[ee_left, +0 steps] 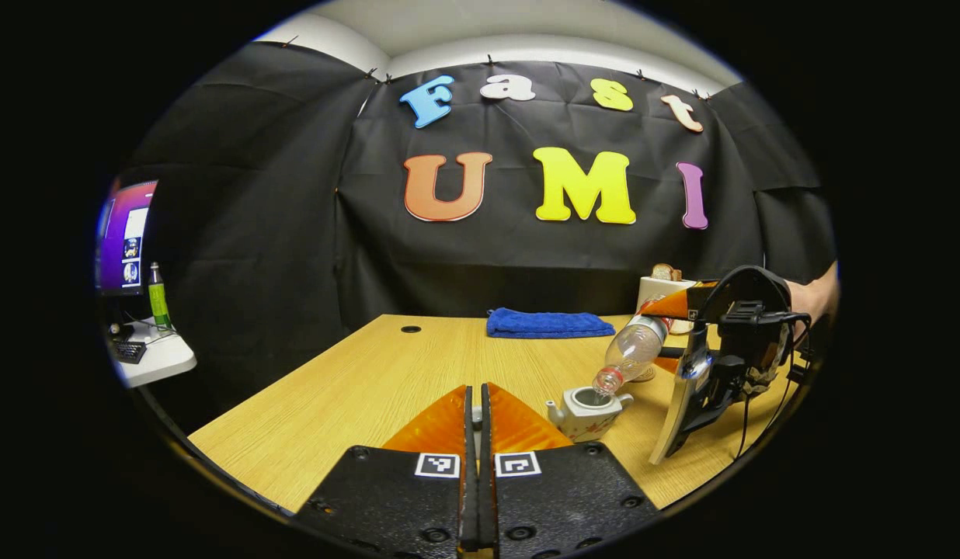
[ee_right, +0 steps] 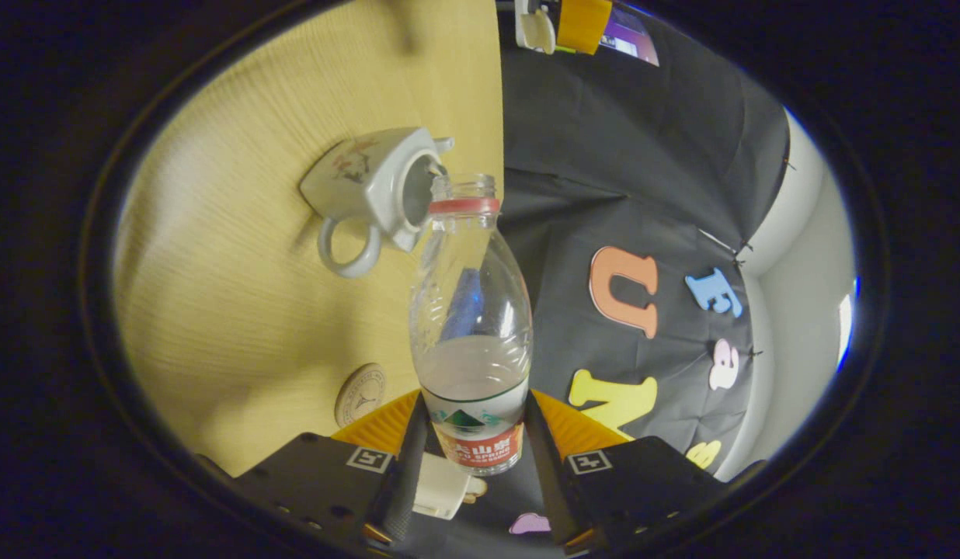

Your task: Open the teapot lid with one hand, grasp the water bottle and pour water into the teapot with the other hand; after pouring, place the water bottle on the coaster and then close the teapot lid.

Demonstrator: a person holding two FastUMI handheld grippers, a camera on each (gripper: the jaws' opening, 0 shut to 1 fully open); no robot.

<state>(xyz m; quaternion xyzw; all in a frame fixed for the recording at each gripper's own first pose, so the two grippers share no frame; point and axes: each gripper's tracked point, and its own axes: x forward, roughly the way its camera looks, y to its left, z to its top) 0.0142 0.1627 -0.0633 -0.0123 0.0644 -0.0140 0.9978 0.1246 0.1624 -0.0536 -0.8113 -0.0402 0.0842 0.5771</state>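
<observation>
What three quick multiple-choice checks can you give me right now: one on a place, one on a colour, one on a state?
1. The clear plastic water bottle's mouth is: A) over the white ceramic teapot's open top; B) over the round coaster; C) over the cloth.
2. The folded cloth at the far side of the wooden table is: A) green; B) blue; C) red.
3. The right gripper is: A) open, clear of everything; B) shut on the bottle's labelled end; C) shut on the teapot's handle.
Answers: 1 A, the tilted neck sits at the lidless opening. 2 B, it shows blue in the left gripper view. 3 B, both jaws press the bottle's sides.
</observation>
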